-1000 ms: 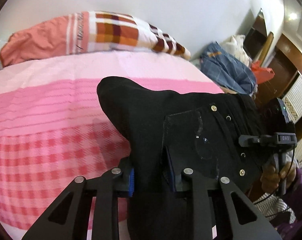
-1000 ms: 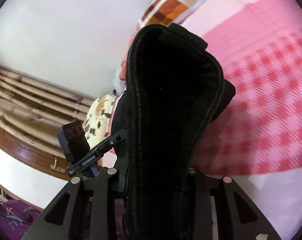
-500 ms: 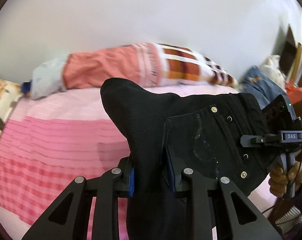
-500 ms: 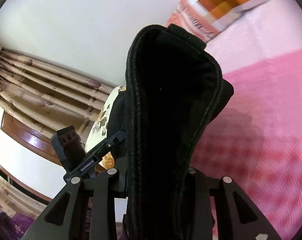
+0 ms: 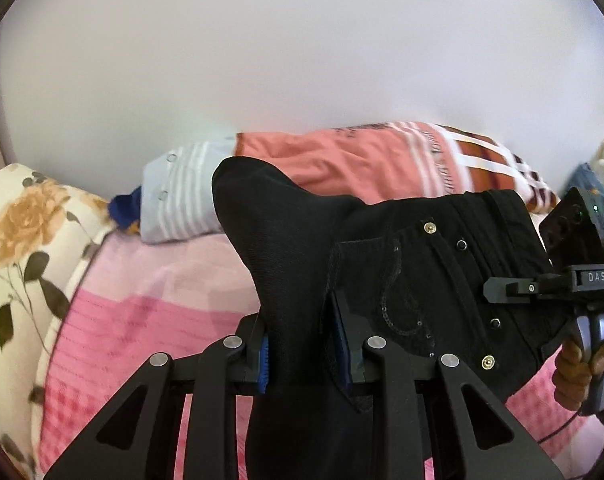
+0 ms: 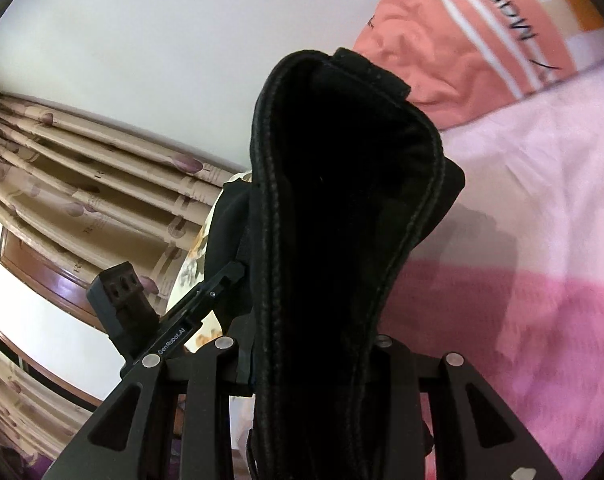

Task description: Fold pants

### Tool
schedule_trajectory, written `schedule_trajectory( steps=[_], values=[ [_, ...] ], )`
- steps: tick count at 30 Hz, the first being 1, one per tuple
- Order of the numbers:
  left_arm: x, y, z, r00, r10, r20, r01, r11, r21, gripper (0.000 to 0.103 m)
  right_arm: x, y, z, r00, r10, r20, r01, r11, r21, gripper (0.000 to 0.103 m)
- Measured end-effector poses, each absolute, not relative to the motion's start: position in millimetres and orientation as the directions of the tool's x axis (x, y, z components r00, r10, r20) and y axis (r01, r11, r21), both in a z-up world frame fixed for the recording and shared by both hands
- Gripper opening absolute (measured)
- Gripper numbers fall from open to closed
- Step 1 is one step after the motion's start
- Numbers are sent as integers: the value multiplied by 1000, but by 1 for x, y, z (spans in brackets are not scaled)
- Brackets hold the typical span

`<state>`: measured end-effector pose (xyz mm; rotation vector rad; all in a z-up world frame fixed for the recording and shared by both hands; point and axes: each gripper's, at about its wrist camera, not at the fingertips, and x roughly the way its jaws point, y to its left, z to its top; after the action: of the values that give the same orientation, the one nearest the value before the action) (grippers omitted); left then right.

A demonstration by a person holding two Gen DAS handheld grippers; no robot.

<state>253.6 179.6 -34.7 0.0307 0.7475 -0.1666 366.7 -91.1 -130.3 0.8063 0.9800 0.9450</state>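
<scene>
Above the pink checked bedspread (image 5: pixel 150 312), clear of its surface, the black denim pants (image 5: pixel 402 280) hang stretched between two claws. The left gripper (image 5: pixel 302 356) is clenched on a bunched fold of the dark cloth, blue pads pressing it from both sides, and the fabric rises out of it in a hump before running off to the right along the studded pocket and waistband. At that far end the right gripper (image 5: pixel 502 290) meets the cloth, with the person's hand (image 5: pixel 578 364) wrapped round its handle. From its own camera the right gripper (image 6: pixel 314 364) is likewise clamped on a thick doubled edge of the pants (image 6: pixel 334 208), which stands up between its jaws and hides its pads. The garment's long axis seems to run from one claw to the other, roughly along the bed's near edge; its legs drop out of view below. An orange striped pillow (image 5: pixel 362 160) lies along the bed's far edge by the wall, a floral cushion (image 5: pixel 22 232) at its left edge. Neither hand is nearer: both share the load, so the lay-down probably turns on lowering them together, keeping the cloth taut.
</scene>
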Motion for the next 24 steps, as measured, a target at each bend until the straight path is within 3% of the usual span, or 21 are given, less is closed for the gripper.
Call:
schedule_trajectory(
  steps=[11, 24],
  values=[
    [306, 203, -84, 685, -93, -723, 109, 994, -24, 26, 420, -61, -183, 226, 918, -325, -212, 373, 903, 30],
    [315, 210, -108, 682, -69, -728, 90, 996, -10, 31, 416, -71, -196, 231, 904, -359, -234, 410, 882, 31]
  ],
)
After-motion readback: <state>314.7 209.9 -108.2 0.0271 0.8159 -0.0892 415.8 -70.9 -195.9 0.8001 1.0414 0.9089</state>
